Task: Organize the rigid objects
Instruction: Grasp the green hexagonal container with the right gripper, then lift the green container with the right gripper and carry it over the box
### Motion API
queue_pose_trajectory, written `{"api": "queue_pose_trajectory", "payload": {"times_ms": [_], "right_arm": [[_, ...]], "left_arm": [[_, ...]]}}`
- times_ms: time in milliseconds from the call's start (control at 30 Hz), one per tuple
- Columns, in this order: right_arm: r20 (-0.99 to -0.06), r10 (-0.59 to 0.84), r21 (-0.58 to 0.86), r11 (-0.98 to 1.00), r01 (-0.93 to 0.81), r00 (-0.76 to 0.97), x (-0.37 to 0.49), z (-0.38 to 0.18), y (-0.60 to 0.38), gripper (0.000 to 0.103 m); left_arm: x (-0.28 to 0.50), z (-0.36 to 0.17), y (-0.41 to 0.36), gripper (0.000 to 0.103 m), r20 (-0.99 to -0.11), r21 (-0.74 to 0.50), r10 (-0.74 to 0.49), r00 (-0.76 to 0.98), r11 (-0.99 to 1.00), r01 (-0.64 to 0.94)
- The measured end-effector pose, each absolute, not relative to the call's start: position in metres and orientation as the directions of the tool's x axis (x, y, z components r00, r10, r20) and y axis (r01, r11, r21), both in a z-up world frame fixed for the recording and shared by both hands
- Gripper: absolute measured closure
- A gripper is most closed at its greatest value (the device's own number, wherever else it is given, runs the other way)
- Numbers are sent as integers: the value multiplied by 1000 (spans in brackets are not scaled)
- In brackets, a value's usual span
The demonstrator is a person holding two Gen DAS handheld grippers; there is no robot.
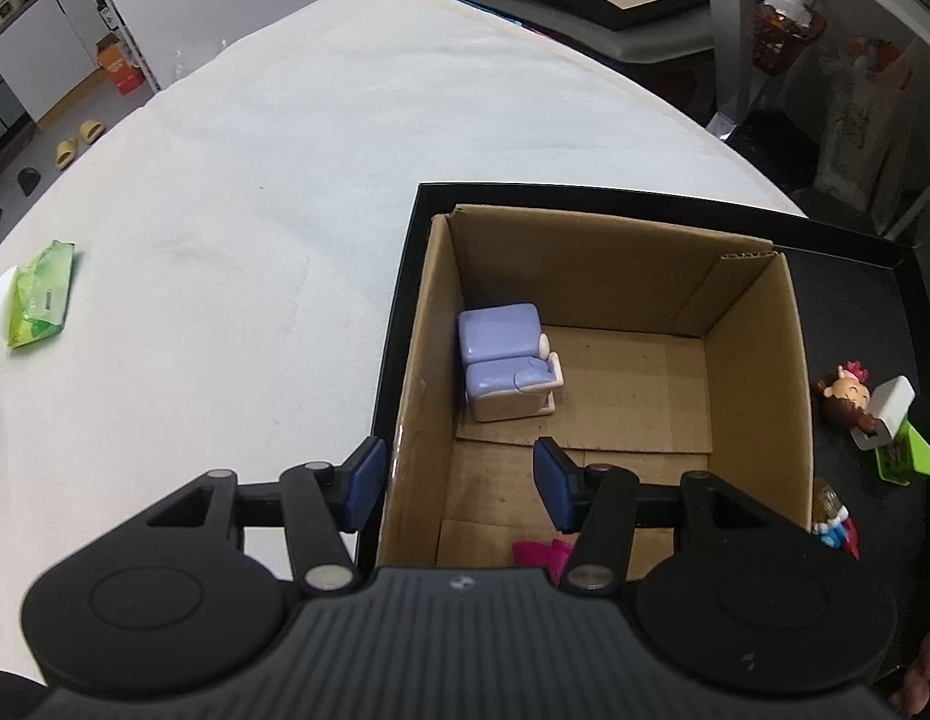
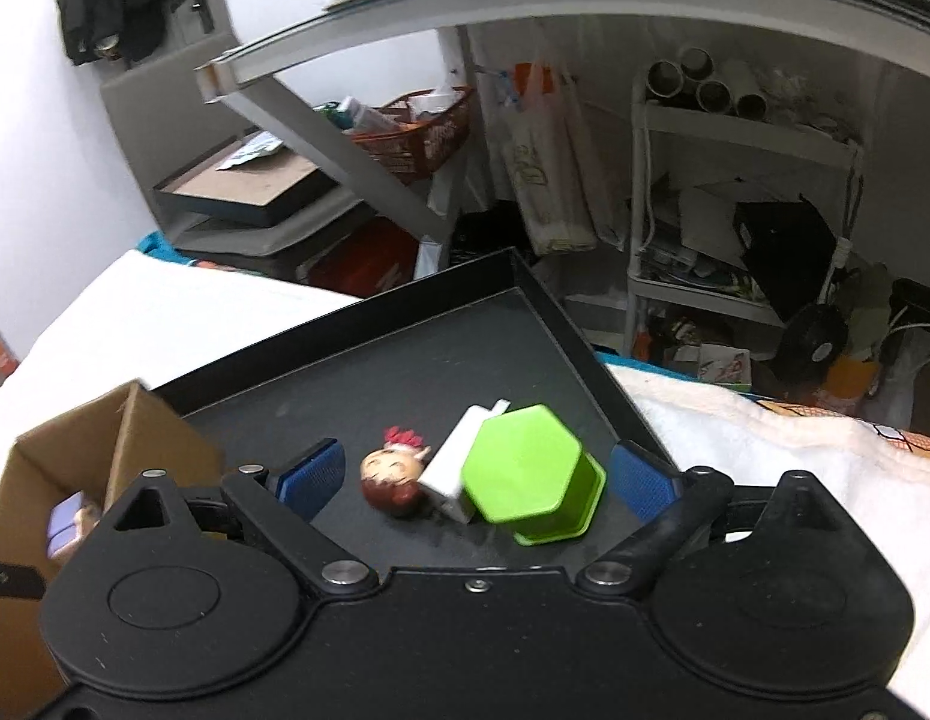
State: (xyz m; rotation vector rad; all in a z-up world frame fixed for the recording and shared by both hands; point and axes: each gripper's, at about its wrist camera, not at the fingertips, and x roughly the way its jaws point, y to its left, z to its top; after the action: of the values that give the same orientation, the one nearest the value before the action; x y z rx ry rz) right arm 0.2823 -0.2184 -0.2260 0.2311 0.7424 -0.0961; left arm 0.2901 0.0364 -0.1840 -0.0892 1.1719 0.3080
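Observation:
A brown cardboard box (image 1: 759, 360) stands in a black tray (image 1: 399, 324) on a white cloth. A purple toy armchair (image 1: 507, 360) sits inside the box, and a pink toy (image 1: 540, 553) shows at its near edge. My left gripper (image 1: 459, 483) is open and empty, its jaws straddling the box's left wall. In the right wrist view, my right gripper (image 2: 474, 477) is open over the tray (image 2: 405, 372), with a doll figure (image 2: 396, 477), a white block (image 2: 459, 468) and a green hexagonal cup (image 2: 528, 474) between its fingers, untouched. The box (image 2: 123, 444) stands to its left.
A green wipes packet (image 1: 39, 294) lies on the cloth at far left. Another small figure (image 1: 831, 516) lies in the tray right of the box. The doll (image 1: 846, 405) and green cup (image 1: 909, 450) also show there. Cluttered shelves (image 2: 741, 192) and a desk stand beyond the tray.

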Motion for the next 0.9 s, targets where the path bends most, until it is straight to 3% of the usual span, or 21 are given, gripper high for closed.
{"api": "queue_pose_trajectory", "payload": {"times_ms": [167, 267, 333, 467, 900], "right_arm": [[-701, -1, 210, 955, 208, 713, 291, -239, -230, 10], [-716, 25, 251, 942, 224, 698, 296, -247, -238, 20], [-725, 41, 275, 933, 234, 687, 299, -251, -243, 21], [-729, 44, 276, 933, 233, 684, 299, -255, -243, 42], [-687, 29, 279, 933, 227, 726, 285, -241, -249, 47]], "left_arm": [[295, -183, 29, 50, -913, 120, 219, 344, 950, -287], [296, -185, 24, 49, -906, 156, 250, 340, 947, -281], [296, -186, 21, 49, -903, 172, 264, 338, 945, -278], [296, -186, 19, 48, -901, 187, 276, 335, 943, -275], [286, -186, 25, 48, -910, 145, 241, 337, 947, -286]]}}
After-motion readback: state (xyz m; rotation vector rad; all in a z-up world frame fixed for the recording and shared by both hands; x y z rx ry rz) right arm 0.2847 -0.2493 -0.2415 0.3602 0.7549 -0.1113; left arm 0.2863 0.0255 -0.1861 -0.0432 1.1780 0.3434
